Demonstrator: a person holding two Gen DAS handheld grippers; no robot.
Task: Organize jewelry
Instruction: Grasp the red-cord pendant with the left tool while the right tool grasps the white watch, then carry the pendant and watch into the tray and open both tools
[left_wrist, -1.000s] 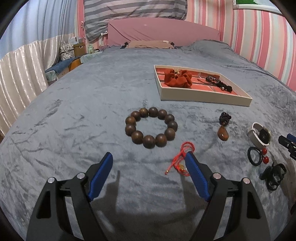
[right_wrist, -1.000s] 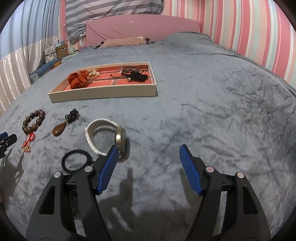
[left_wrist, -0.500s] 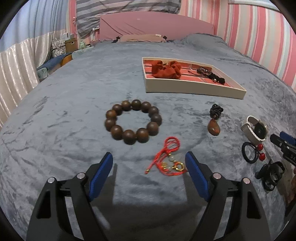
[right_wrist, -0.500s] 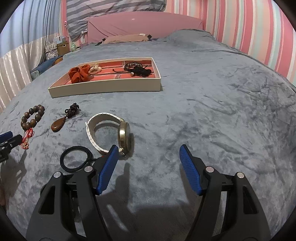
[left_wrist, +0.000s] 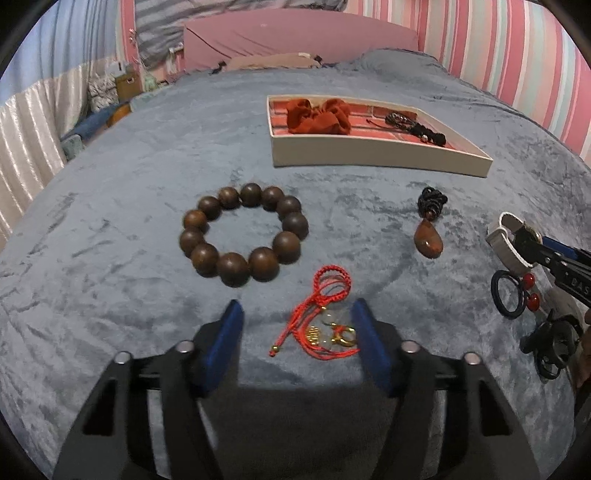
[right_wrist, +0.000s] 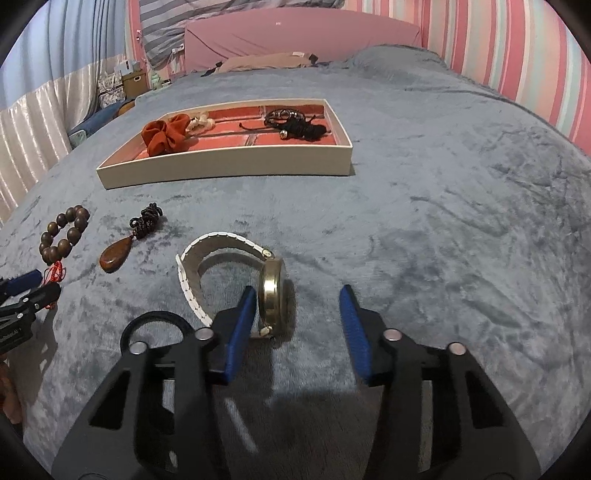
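My left gripper (left_wrist: 295, 325) is open, its blue fingers either side of a red cord bracelet with gold charms (left_wrist: 325, 321) on the grey bedspread. A brown wooden bead bracelet (left_wrist: 243, 234) lies just beyond it. My right gripper (right_wrist: 297, 306) is open; the gold case of a white-strapped watch (right_wrist: 273, 291) stands between its fingers, close to the left one. A cream tray with red lining (right_wrist: 229, 164) holds a rust scrunchie (right_wrist: 166, 134) and black cord jewelry (right_wrist: 299, 123). The tray also shows in the left wrist view (left_wrist: 376, 155).
A brown teardrop pendant on a black cord (left_wrist: 428, 236) lies between the grippers. A black hair tie with red beads (left_wrist: 511, 291) and a dark clip (left_wrist: 554, 343) lie at the left view's right edge. A pink headboard (right_wrist: 295, 37) and striped wall stand beyond.
My left gripper moved forward and right, so the red cord bracelet now lies between its fingers. My right gripper advanced, and the watch case now stands between its fingers.
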